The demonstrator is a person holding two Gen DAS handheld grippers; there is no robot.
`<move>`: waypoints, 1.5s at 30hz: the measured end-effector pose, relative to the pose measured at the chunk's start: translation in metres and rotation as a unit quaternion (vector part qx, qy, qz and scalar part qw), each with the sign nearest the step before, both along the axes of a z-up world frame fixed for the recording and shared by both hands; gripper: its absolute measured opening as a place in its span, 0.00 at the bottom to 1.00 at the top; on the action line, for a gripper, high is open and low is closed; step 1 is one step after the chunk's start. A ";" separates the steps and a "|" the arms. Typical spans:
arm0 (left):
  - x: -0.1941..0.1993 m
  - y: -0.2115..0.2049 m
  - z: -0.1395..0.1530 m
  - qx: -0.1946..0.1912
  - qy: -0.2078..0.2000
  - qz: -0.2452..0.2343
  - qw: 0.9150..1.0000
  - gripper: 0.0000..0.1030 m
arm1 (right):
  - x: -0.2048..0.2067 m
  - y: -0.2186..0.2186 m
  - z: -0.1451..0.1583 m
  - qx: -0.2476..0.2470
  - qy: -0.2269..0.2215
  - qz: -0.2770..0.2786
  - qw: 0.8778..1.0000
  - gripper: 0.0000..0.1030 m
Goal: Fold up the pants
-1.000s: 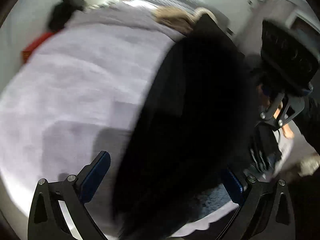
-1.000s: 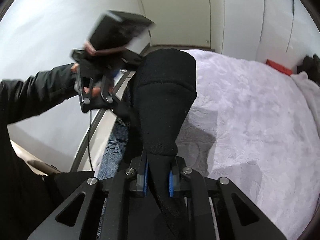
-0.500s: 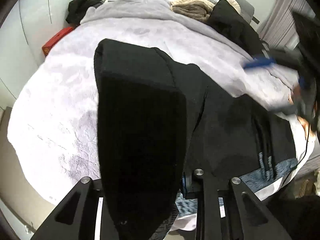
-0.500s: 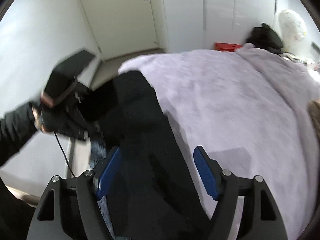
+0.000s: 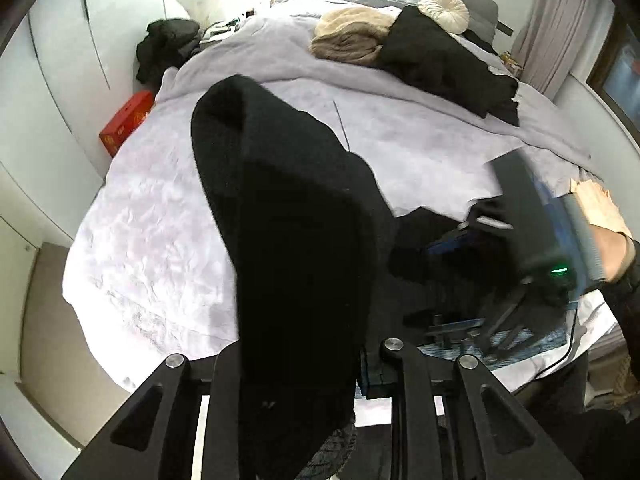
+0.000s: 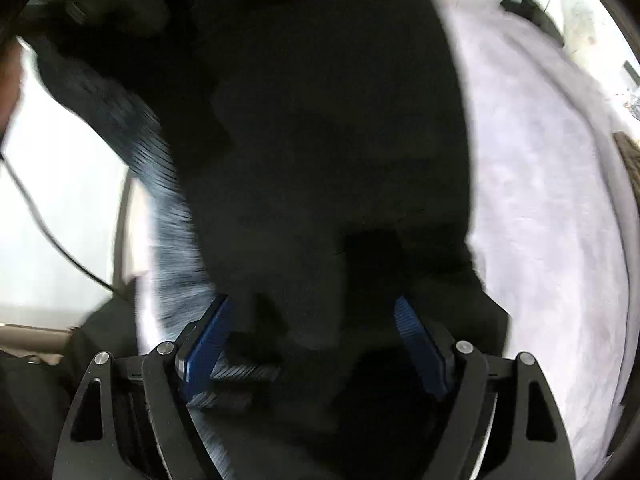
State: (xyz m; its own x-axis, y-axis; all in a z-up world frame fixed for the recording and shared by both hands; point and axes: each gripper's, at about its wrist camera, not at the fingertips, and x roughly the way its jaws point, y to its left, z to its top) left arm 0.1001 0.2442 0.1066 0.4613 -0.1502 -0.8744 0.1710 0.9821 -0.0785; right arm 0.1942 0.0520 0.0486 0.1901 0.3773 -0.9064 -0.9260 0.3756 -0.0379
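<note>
**Left claw pinches the black pants over the bed; right claw spreads above them**

A red box lies on the floor off the bed's left edge, and a dark heap of clothing sits at the far left corner. The bed is covered in a pale lilac spread. The left claw is pressed onto a thick fold of the black pants; its jaws are closing the last little bit on the cloth. From the pinch the fold rises as a broad band toward the middle of the bed. The rest of the pants lies along the bed's near edge, running right.

Toward the far edge rest a tan knitted bundle, another black garment and a round cream cushion. At the near right edge a hand holds the right claw, which points down at the pants. In its own blurred view its blue pads stand wide apart and are opening further, dark cloth filling the space between them; whether either pad touches the cloth cannot be told.
</note>
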 end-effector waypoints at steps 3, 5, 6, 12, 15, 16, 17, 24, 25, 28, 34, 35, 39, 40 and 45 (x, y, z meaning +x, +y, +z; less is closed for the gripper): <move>-0.009 -0.033 0.013 0.022 -0.008 -0.019 1.000 0.25 | -0.021 -0.057 0.026 0.030 -0.045 -0.050 0.997 0.83; -0.017 -0.056 0.021 0.032 -0.012 -0.034 0.999 0.25 | -0.032 -0.096 0.032 0.049 -0.052 -0.090 0.993 0.83; -0.018 -0.070 0.024 0.035 -0.012 -0.043 0.998 0.25 | -0.039 -0.117 0.032 0.058 -0.053 -0.115 0.990 0.83; -0.030 -0.143 0.033 0.064 0.004 -0.093 0.994 0.24 | -0.083 -0.201 0.025 0.107 -0.080 -0.204 0.970 0.83; -0.033 -0.185 0.028 0.081 0.026 -0.103 0.991 0.24 | -0.095 -0.236 0.023 0.157 -0.077 -0.238 0.955 0.83; -0.032 -0.201 0.025 0.085 0.030 -0.109 0.990 0.24 | -0.096 -0.249 0.024 0.168 -0.073 -0.248 0.951 0.83; -0.031 -0.220 0.020 0.093 0.035 -0.122 0.988 0.24 | -0.100 -0.261 0.019 0.187 -0.062 -0.262 0.945 0.83; -0.016 -0.299 -0.050 0.143 0.085 -0.147 0.975 0.24 | -0.123 -0.293 -0.024 0.195 -0.026 -0.308 0.931 0.83; -0.013 -0.308 -0.067 0.158 0.095 -0.142 0.972 0.25 | -0.123 -0.297 -0.027 0.194 -0.024 -0.312 0.930 0.83; -0.014 -0.317 -0.096 0.185 0.105 -0.134 0.968 0.30 | -0.126 -0.306 -0.040 0.206 -0.009 -0.327 0.922 0.83; -0.036 -0.341 -0.085 0.150 0.087 -0.167 0.971 0.50 | -0.131 -0.309 -0.047 0.234 0.002 -0.337 0.912 0.83; -0.044 -0.344 -0.075 0.138 0.081 -0.179 0.971 0.50 | -0.131 -0.309 -0.047 0.240 0.005 -0.339 0.910 0.83; -0.054 -0.331 -0.044 0.045 0.075 -0.193 0.977 0.50 | -0.134 -0.317 -0.046 0.271 0.018 -0.341 0.900 0.83; -0.054 -0.321 -0.038 0.037 0.070 -0.181 0.980 0.50 | -0.135 -0.322 -0.049 0.281 0.023 -0.342 0.897 0.83; -0.041 -0.263 -0.030 -0.006 0.063 -0.099 0.993 0.50 | -0.126 -0.312 -0.044 0.325 0.056 -0.325 0.887 0.85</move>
